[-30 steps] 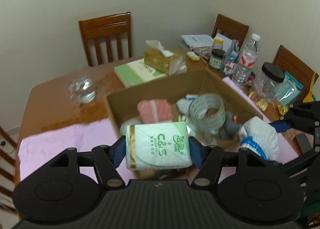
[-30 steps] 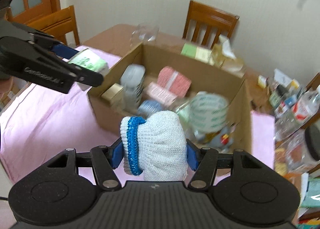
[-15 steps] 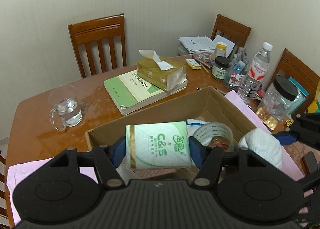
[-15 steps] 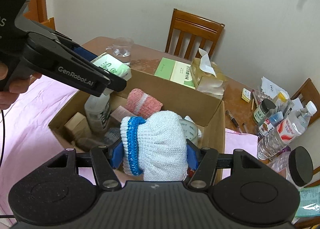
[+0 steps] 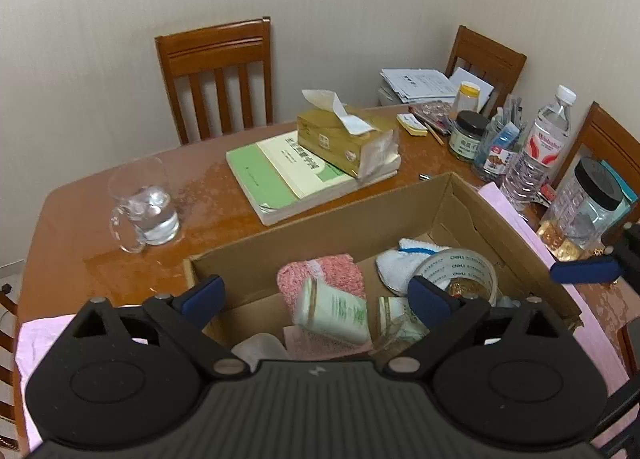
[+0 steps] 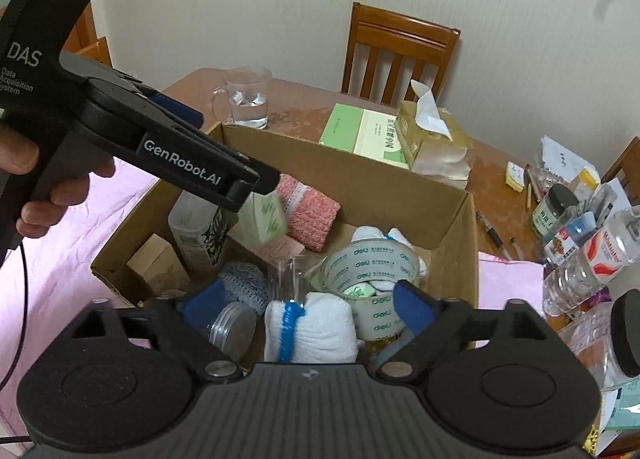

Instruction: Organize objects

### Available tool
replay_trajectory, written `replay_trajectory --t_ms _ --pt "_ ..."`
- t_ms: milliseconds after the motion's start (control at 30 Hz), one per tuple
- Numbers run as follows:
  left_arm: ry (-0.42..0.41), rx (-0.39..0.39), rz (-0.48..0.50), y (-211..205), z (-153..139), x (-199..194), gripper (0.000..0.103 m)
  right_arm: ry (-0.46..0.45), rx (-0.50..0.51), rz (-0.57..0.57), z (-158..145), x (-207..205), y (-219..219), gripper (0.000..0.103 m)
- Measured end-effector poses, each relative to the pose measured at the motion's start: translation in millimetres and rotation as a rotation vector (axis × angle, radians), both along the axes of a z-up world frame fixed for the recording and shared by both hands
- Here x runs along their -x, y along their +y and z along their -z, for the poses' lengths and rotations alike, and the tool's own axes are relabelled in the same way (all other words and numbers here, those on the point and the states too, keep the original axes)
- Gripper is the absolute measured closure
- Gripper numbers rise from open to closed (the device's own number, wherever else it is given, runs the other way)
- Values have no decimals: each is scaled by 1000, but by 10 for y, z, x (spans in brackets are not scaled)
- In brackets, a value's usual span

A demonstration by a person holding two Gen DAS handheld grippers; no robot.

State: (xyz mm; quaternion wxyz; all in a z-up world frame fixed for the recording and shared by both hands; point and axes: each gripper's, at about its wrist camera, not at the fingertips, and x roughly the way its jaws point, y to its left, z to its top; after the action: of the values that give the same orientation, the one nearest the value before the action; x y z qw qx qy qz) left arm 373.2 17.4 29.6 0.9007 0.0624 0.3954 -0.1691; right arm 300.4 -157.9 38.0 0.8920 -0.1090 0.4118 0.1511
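Inside the cardboard box (image 5: 340, 219): a green-and-white tissue pack (image 5: 334, 313), blurred, tilted, below the left gripper's spread fingers; in the right wrist view it shows at (image 6: 264, 219), just beside the tip of that gripper.
White glove bundle (image 6: 310, 333): blue-banded, between the right gripper's fingers but touching neither, at the near end of the box, just beside the tape roll.
Left gripper (image 5: 316, 297): fingers wide apart, holding nothing, above the box; seen from the side at (image 6: 236, 163) with the person's hand (image 6: 38, 195) on its handle.
Right gripper (image 6: 308, 305): fingers wide apart, nothing pinched; one blue fingertip (image 5: 584, 270) shows at the right edge of the left wrist view.
Other box contents: clear tape roll (image 6: 370, 273), pink knitted cloth (image 5: 320, 281), another white glove (image 5: 404, 263), a clear bottle (image 6: 200, 231) leaning at the left wall, a small brown carton (image 6: 158, 265), a metal-lidded jar (image 6: 232, 329).
Box placement: on the table (image 5: 68, 227), partly over a pink cloth (image 6: 92, 227).
Beyond the box: green book (image 5: 280, 179) with a tissue box (image 5: 344, 139) on top; glass mug (image 5: 140, 203) with water to the left.
Right end of table: water bottle (image 5: 536, 155), dark-lidded jars (image 5: 464, 135), papers (image 5: 420, 83).
Around the table: wooden chairs (image 5: 216, 71).
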Motion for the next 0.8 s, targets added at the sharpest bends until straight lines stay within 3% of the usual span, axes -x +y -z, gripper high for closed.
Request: replay_trajectory --t_ms 267,400,533,800 --pt "-105 -59 -42 36 -256 290 1 -10 5 93 -218 -5 -98 0" --pt "-121 -48 -69 81 -246 503 1 -11 -11 139 -207 58 -155 0" --pt "-82 -45 -146 159 -111 724 1 20 -22 196 -78 185 -186 0" --pt "-30 -122 -255 202 182 1161 1 79 -24 288 149 422 -201 0"
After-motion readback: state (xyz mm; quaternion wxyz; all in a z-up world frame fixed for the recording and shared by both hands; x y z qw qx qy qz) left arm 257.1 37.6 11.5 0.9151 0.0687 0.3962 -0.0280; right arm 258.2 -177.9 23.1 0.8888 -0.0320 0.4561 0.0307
